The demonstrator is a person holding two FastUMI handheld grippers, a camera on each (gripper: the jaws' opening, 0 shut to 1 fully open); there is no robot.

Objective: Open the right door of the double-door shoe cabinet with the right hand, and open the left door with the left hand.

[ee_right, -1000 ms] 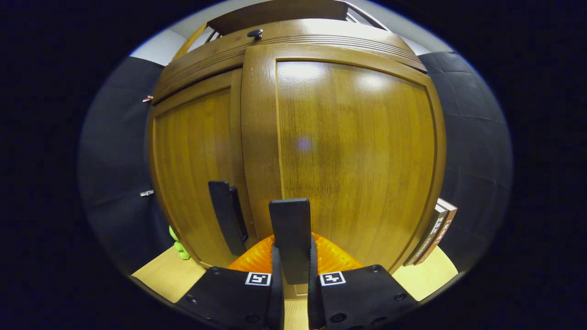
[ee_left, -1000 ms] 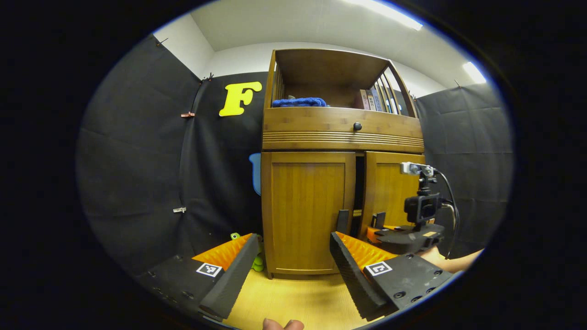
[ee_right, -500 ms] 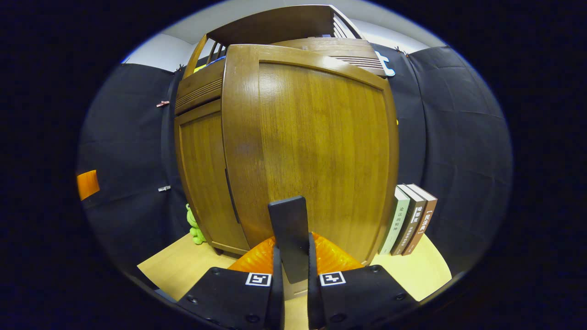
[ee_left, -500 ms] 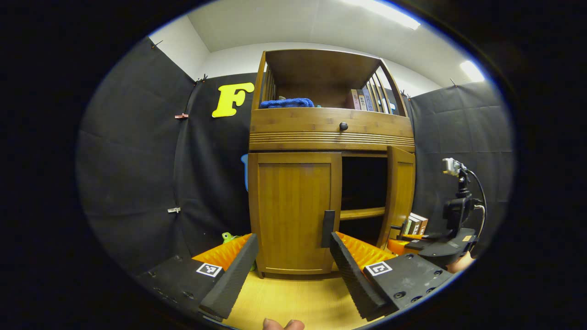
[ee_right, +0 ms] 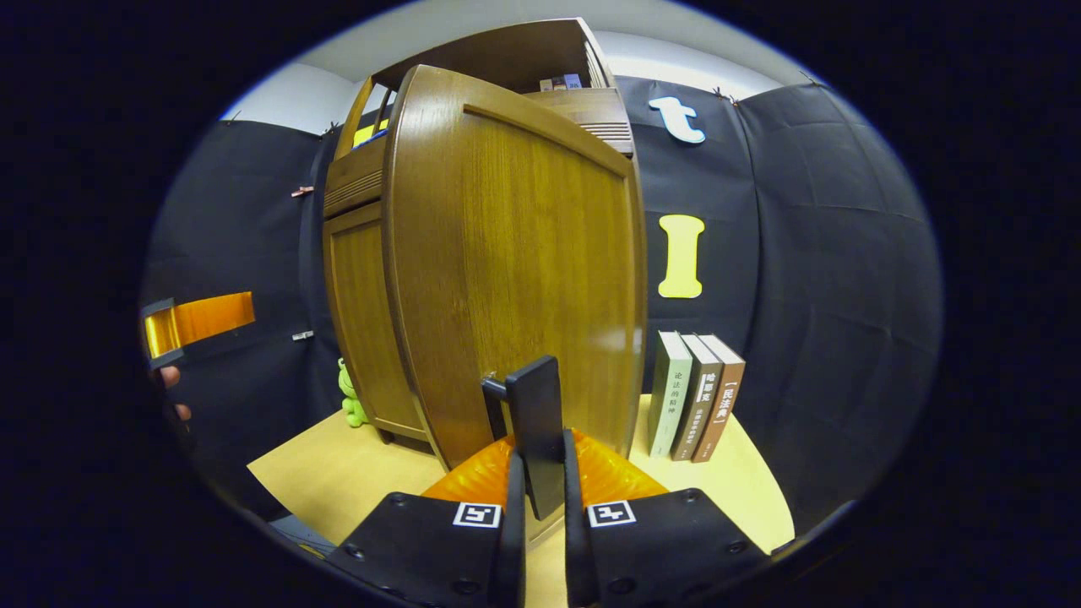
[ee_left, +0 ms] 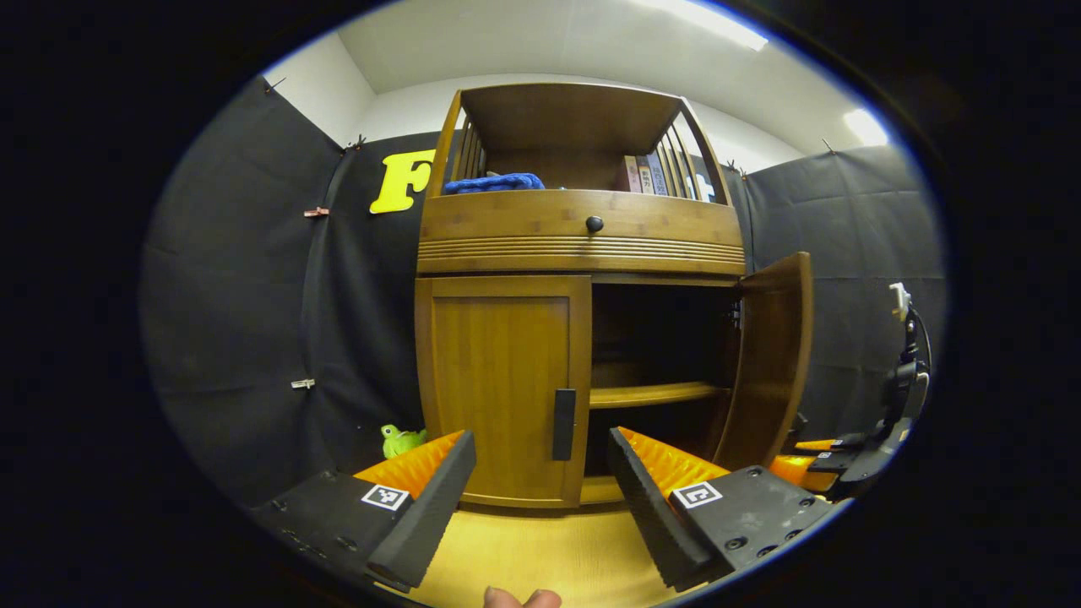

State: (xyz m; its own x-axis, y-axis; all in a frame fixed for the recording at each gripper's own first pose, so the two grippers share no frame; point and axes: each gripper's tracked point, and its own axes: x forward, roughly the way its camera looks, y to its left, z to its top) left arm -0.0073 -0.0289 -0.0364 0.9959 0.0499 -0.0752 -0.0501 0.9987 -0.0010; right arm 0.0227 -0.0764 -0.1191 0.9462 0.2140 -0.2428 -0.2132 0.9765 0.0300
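Observation:
The wooden shoe cabinet [ee_left: 583, 245] stands straight ahead in the left gripper view. Its left door [ee_left: 494, 380] is closed, with a dark vertical handle [ee_left: 564, 424] at its inner edge. My left gripper [ee_left: 540, 443] is open and held short of that handle, touching nothing. The right door [ee_left: 773, 355] is swung wide, baring a dark inside with a shelf [ee_left: 650, 393]. In the right gripper view my right gripper [ee_right: 539, 477] is shut on the right door's handle [ee_right: 534, 414], with the door's face [ee_right: 515, 253] just beyond. The right gripper [ee_left: 832, 452] also shows low at the right.
Three books [ee_right: 697, 393] stand on the floor against the wall, right of the open door. A green toy [ee_left: 399, 439] lies at the cabinet's left foot. The top shelf holds a blue cloth [ee_left: 494, 182] and books [ee_left: 638, 173]. A drawer knob [ee_left: 594, 224] sits above the doors.
The right door has swung from barely ajar to wide open, pulled by my right gripper. The left gripper has shifted so the left door's handle lies between its fingers' line of sight.

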